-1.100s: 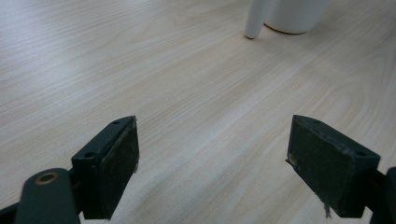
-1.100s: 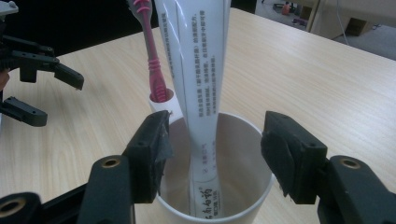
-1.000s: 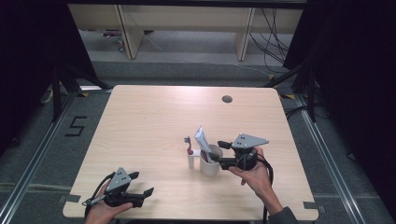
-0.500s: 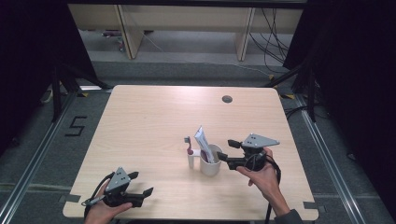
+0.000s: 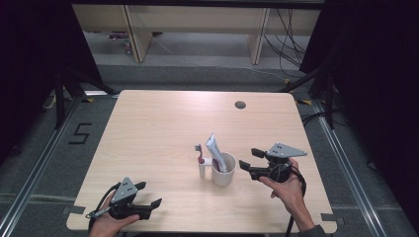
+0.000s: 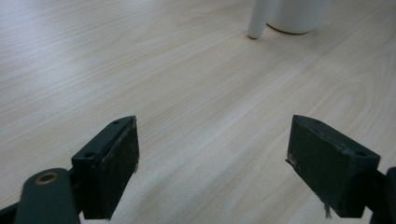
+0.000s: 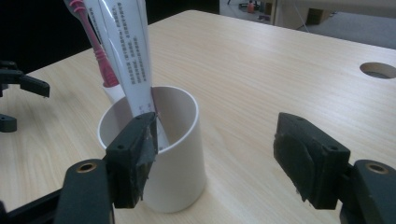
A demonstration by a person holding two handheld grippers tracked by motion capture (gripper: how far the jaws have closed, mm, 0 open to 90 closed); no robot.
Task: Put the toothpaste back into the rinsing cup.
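The pale wooden surface (image 5: 163, 128) carries one small group of things, a little toward five o'clock from its centre. The biggest of them is a white cup (image 5: 223, 169) standing upright. It looks stiff and light, with smooth, likely slippery walls, and top-heavy with what leans in it, so I would take it low across the body or pinch one wall at the rim, and gently. In it stands a white toothpaste tube (image 5: 214, 150), soft and easy to crush, best held near its crimped flat end. At the cup's nine o'clock a red toothbrush (image 5: 200, 152) stands in a slim white holder (image 5: 202, 170), thin and quick to tip.

The right tool (image 5: 251, 164) sits at three o'clock of the cup, just beside it but apart. Its jaws have just been opening and now stand spread with nothing between them; in the right gripper view the cup (image 7: 156, 151) lies just beyond the left jaw.

The left tool (image 5: 150, 195) rests at the surface's seven o'clock corner, well apart, jaws wide and empty.
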